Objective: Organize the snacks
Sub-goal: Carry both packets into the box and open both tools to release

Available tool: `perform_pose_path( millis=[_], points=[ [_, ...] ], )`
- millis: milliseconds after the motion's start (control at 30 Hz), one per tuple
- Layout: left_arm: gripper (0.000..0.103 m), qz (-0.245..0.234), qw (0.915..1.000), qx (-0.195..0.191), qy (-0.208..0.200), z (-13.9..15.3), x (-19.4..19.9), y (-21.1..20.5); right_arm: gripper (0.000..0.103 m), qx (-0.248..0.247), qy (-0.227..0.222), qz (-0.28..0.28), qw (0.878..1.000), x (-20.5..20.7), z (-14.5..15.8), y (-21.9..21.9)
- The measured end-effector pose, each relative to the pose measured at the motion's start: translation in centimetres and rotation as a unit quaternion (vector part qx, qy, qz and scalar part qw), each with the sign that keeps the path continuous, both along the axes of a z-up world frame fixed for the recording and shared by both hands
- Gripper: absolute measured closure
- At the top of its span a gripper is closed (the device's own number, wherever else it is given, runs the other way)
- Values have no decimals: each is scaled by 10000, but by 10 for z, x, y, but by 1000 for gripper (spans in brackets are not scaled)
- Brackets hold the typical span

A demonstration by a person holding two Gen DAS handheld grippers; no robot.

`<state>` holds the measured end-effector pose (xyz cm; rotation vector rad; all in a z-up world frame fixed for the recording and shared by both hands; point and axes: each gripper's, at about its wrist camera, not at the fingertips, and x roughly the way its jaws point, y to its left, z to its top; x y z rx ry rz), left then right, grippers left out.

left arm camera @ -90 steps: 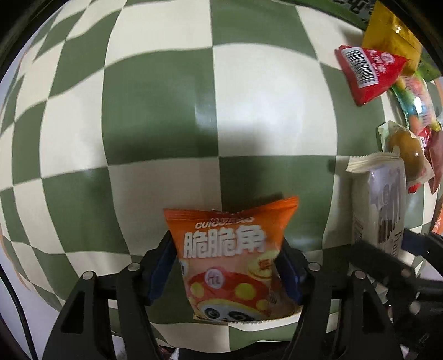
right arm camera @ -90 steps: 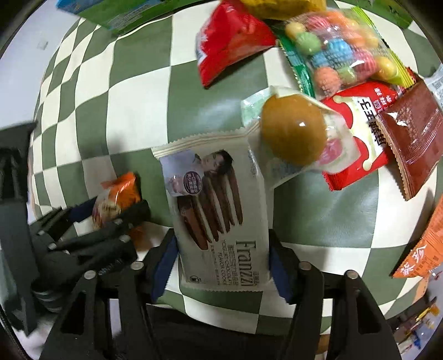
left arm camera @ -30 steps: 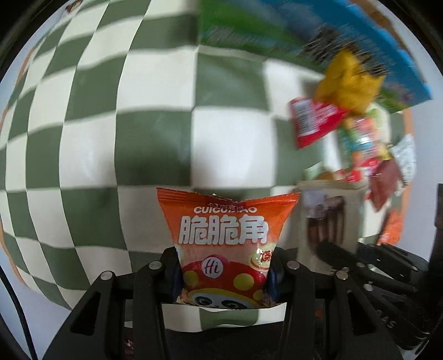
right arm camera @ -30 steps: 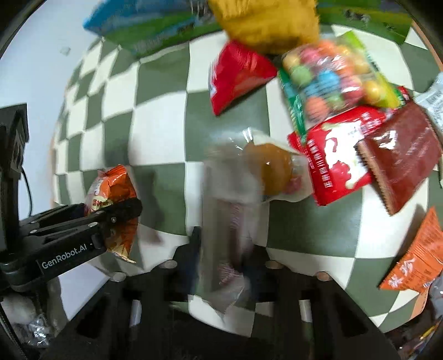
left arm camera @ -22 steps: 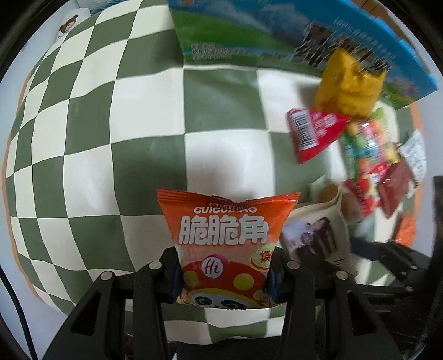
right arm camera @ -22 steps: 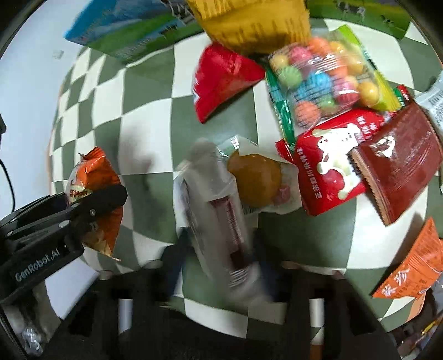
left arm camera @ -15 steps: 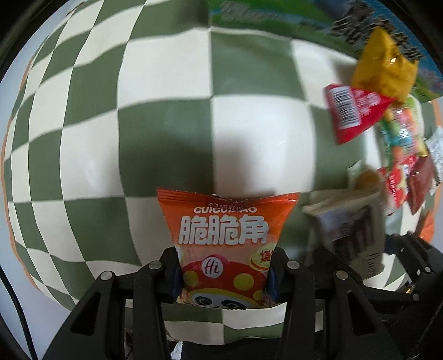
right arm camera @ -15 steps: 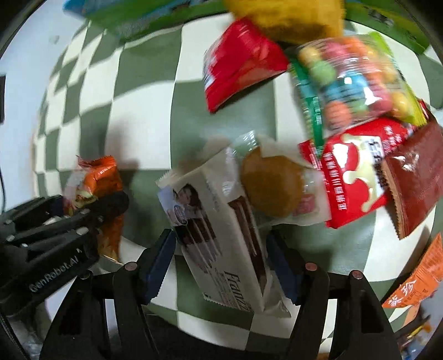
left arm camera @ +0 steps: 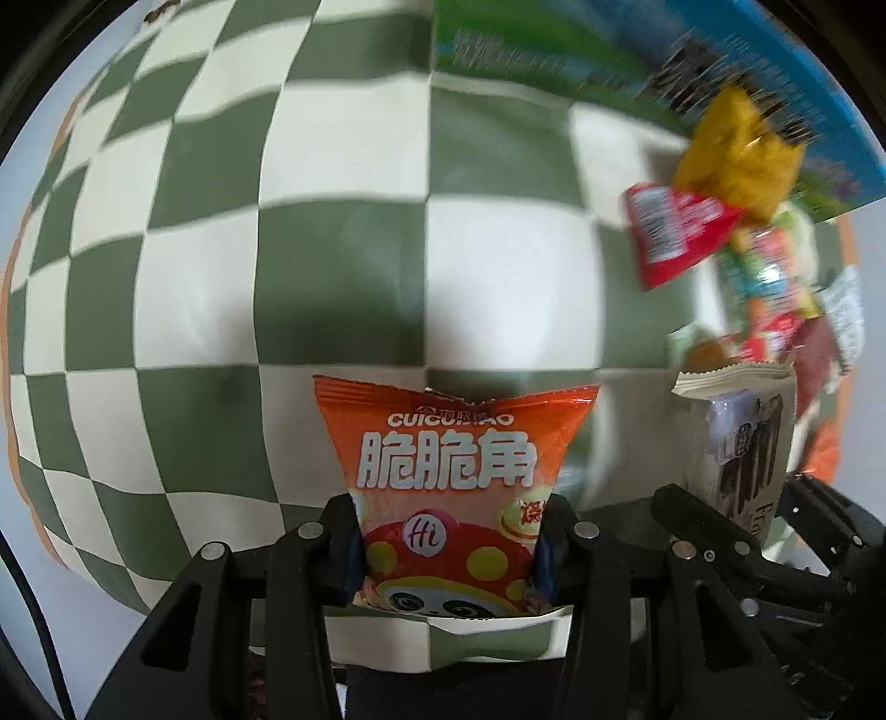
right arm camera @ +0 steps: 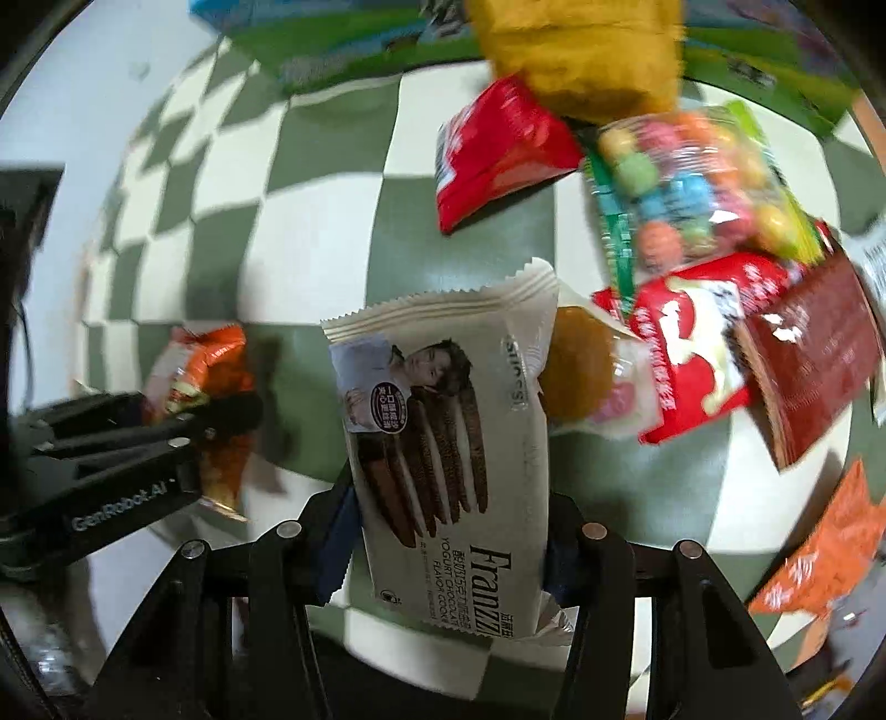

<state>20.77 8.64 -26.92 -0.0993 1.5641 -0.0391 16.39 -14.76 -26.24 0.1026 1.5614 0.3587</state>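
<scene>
The left tool [left arm camera: 448,545] pinches an orange snack bag [left arm camera: 451,476] by its lower half; the bag stands upright, puffy, with white lettering and a red cartoon face. Just beside it, the right tool [right arm camera: 443,543] grips a cream cookie packet [right arm camera: 443,437] printed with dark chocolate sticks and a person's portrait, held above the green-and-white checkered table [left arm camera: 332,277]. Beyond the packet lie a round brown cake in clear wrap [right arm camera: 578,371], a red packet [right arm camera: 493,155], a bag of coloured candy balls [right arm camera: 686,183], a dark red-brown wrapper [right arm camera: 808,365] and a yellow bag [right arm camera: 587,50], close together. Farthest off lies a blurred green-and-blue box [left arm camera: 637,61].
</scene>
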Motion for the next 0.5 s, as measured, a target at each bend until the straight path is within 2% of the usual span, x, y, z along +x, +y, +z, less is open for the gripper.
perform_pose_path(
  millis=[100, 200, 267, 333, 400, 500],
  points=[
    [61, -47, 9995, -205, -237, 25, 6, -1, 47, 417, -54, -260, 9988, 4, 30, -30],
    [61, -148, 9970, -468, -591, 67, 24, -4, 47, 806, -196, -515, 9952, 9, 64, -52],
    [61, -241, 9940, -615, -876, 100, 44, -11, 47, 975, -454, -637, 9922, 22, 96, -66],
    [61, -344, 9900, -722, -1160, 120, 55, -28, 47, 1108, -739, -770, 9881, 37, 126, -79],
    [61, -429, 9874, -688, -1357, 136, 73, -49, 47, 1211, -1058, -892, 9829, 56, 155, -92],
    [60, -515, 9848, -520, -1575, 148, 116, -58, 47, 1187, -1490, -1087, 9757, 97, 188, -106]
  ],
)
